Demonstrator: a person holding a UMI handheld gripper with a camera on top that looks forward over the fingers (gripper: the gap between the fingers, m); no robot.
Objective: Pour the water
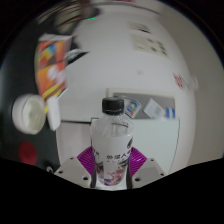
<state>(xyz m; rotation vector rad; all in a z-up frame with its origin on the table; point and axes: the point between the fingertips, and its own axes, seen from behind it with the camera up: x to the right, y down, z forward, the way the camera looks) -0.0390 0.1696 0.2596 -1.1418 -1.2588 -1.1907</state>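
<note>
White counter [150,125] spreads wide, and on it, left of the bottle, sits a pale cup [30,112]. The water bottle [113,140] stands upright, black cap on top, long axis vertical, right between the gripper [112,166] fingers, purple pads pressing both sides — gripped tight.

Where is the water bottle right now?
In the gripper view the water bottle stands upright between the fingers at centre, its black cap on, with a white cup to its left.
</note>
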